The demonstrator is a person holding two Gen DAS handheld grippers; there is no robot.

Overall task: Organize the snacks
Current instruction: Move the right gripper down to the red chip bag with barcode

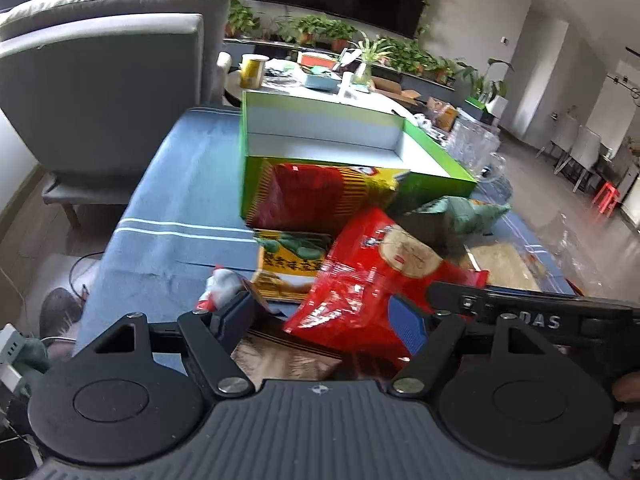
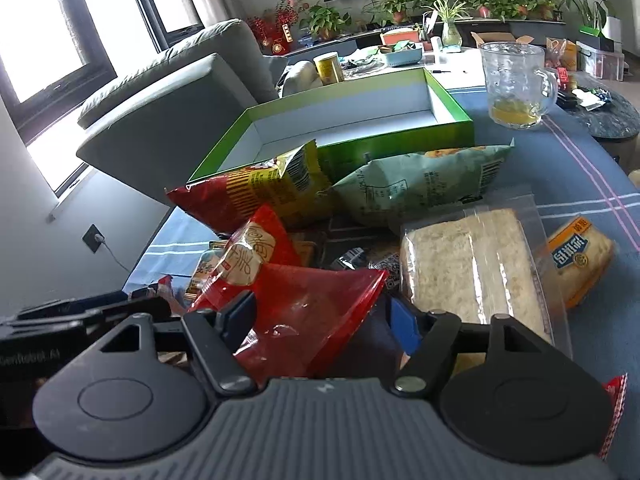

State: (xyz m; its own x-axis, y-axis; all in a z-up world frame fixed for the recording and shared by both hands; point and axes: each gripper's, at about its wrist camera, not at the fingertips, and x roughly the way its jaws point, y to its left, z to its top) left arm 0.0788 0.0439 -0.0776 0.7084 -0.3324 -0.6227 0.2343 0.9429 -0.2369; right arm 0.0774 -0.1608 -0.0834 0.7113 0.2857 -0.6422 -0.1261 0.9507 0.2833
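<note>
Your left gripper (image 1: 324,316) and right gripper (image 2: 322,316) both hold their jaws spread around the same red snack bag (image 2: 296,300) at lower centre. Beyond it, the red-and-yellow chip bag (image 2: 256,192) and pale green bag (image 2: 420,184) lean against the open green box (image 2: 396,136) mid-frame on the blue worktop (image 1: 176,200).

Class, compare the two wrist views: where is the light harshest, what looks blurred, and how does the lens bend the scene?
Right wrist view: the windows are blown out white, and glare streaks the clear bread bag. Left wrist view: the red snack bag and the red-and-yellow chip bag look smeared, and the light is softer. Both views: fisheye curvature bows the green box and the walls.
</note>
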